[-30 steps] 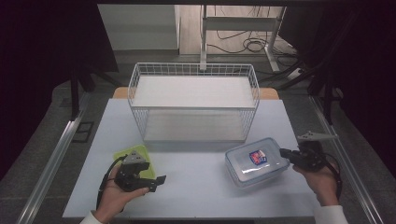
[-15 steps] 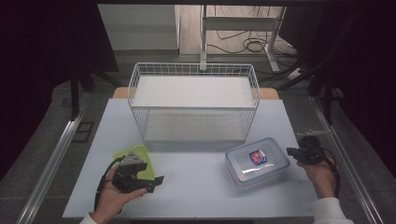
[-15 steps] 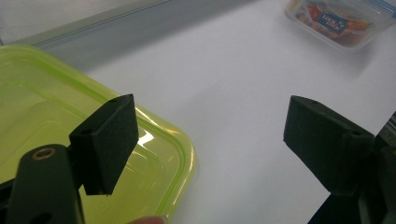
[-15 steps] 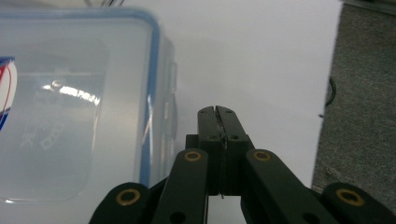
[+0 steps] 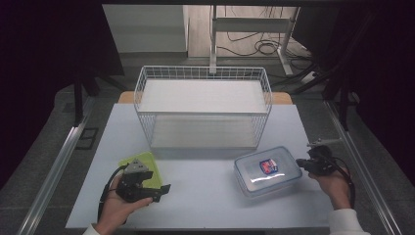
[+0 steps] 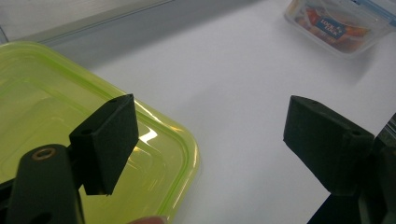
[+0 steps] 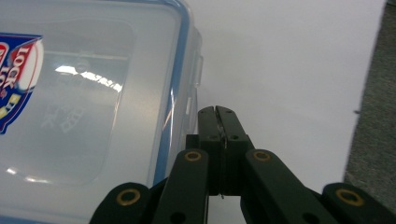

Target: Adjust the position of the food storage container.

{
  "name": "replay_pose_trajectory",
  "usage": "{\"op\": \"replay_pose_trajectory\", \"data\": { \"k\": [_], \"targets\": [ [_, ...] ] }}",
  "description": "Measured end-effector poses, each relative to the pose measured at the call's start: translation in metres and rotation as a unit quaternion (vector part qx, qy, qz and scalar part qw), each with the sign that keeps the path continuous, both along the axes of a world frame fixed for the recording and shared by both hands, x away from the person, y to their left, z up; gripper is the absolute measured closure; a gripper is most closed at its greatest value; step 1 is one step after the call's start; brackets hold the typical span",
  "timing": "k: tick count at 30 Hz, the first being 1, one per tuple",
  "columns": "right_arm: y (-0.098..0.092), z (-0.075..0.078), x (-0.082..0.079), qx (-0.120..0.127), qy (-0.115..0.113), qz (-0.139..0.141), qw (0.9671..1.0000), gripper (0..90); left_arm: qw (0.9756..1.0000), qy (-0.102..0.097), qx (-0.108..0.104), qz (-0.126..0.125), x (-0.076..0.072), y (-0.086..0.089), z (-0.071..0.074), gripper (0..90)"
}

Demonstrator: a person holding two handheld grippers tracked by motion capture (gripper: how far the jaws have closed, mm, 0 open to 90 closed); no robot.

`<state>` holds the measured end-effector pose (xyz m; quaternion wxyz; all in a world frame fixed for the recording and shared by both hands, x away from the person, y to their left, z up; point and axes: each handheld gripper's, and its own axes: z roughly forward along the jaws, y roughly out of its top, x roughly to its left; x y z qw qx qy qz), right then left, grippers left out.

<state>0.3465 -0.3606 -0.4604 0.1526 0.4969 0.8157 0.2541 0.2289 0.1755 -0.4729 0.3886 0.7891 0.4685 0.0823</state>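
High view: the right tool (image 5: 304,164), jaws closed and empty, lies low beside the clear container (image 5: 266,170); the left tool (image 5: 159,188) gapes over the green lid (image 5: 142,161).

on the table there are two plastic food containers: one clear container with a blue-rimmed lid (image 5: 267,170) and one yellow-green container (image 5: 143,165). there is one white wire basket (image 5: 203,108) behind them. two hand-held grippers are counted, the left gripper (image 5: 165,187) and the right gripper (image 5: 299,163), each in one hand.
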Motion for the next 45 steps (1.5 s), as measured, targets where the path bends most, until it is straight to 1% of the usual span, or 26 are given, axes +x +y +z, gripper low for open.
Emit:
{"op": "replay_pose_trajectory", "data": {
  "k": [4, 6, 10, 13, 17, 19, 23, 24, 28, 29, 30, 34, 37, 38, 39, 41, 45],
  "targets": [
    [0.012, 0.001, -0.011, 0.007, 0.007, 0.020, 0.9997, 89.3, 1.0000, -0.001, 0.001, -0.001, 0.000, -0.001, 0.000, 18.0],
    [0.017, 0.002, -0.015, 0.015, 0.005, 0.025, 0.9996, 89.3, 1.0000, -0.001, 0.000, -0.002, 0.001, -0.001, 0.000, 18.0],
    [0.028, 0.001, -0.020, 0.017, 0.011, 0.033, 0.9993, 89.3, 1.0000, -0.002, 0.000, -0.002, 0.001, -0.002, 0.000, 18.0],
    [0.035, 0.001, -0.022, 0.016, 0.013, 0.040, 0.9990, 89.3, 1.0000, -0.001, 0.000, -0.003, 0.001, -0.002, 0.000, 18.0],
    [0.043, 0.002, -0.026, 0.017, 0.020, 0.042, 0.9988, 89.3, 1.0000, 0.001, -0.002, 0.000, 0.002, -0.001, 0.000, 18.0],
    [0.047, 0.002, -0.028, 0.015, 0.020, 0.042, 0.9988, 89.3, 1.0000, 0.001, -0.003, 0.002, 0.002, 0.000, 0.000, 18.0],
    [0.054, 0.002, -0.035, 0.019, 0.026, 0.040, 0.9986, 89.3, 1.0000, 0.002, -0.003, 0.002, 0.002, 0.000, 0.000, 18.0],
    [0.061, 0.003, -0.040, 0.018, 0.030, 0.047, 0.9983, 89.3, 1.0000, 0.001, -0.004, 0.002, 0.002, -0.001, 0.001, 18.0],
    [0.074, 0.003, -0.045, 0.011, 0.033, 0.055, 0.9979, 89.3, 1.0000, 0.001, -0.004, 0.001, 0.002, -0.001, 0.001, 18.0],
    [0.074, 0.003, -0.045, 0.011, 0.033, 0.055, 0.9979, 89.3, 1.0000, 0.001, -0.004, 0.001, 0.002, -0.001, 0.001, 18.0],
    [0.079, 0.003, -0.047, 0.011, 0.035, 0.060, 0.9975, 89.3, 1.0000, 0.001, -0.004, 0.001, 0.002, -0.001, 0.001, 18.0],
    [0.089, 0.004, -0.052, 0.011, 0.038, 0.075, 0.9964, 89.3, 1.0000, 0.001, -0.004, 0.002, 0.002, -0.001, 0.001, 18.0],
    [0.094, 0.004, -0.054, 0.013, 0.037, 0.082, 0.9959, 89.3, 1.0000, 0.001, -0.005, 0.003, 0.002, 0.000, 0.001, 18.0],
    [0.097, 0.005, -0.055, 0.015, 0.036, 0.086, 0.9955, 89.3, 1.0000, 0.002, -0.005, 0.003, 0.002, -0.001, 0.001, 18.0],
    [0.101, 0.003, -0.055, 0.025, 0.037, 0.096, 0.9943, 89.3, 1.0000, 0.002, -0.005, 0.003, 0.002, -0.001, 0.001, 18.0],
    [0.105, 0.002, -0.056, 0.037, 0.039, 0.105, 0.9930, 89.3, 1.0000, 0.001, -0.007, 0.002, 0.002, -0.001, 0.001, 18.0],
    [0.113, -0.001, -0.055, 0.054, 0.034, 0.117, 0.9911, 89.3, 1.0000, 0.001, -0.007, 0.002, 0.002, -0.001, 0.001, 18.0]
  ]
}}
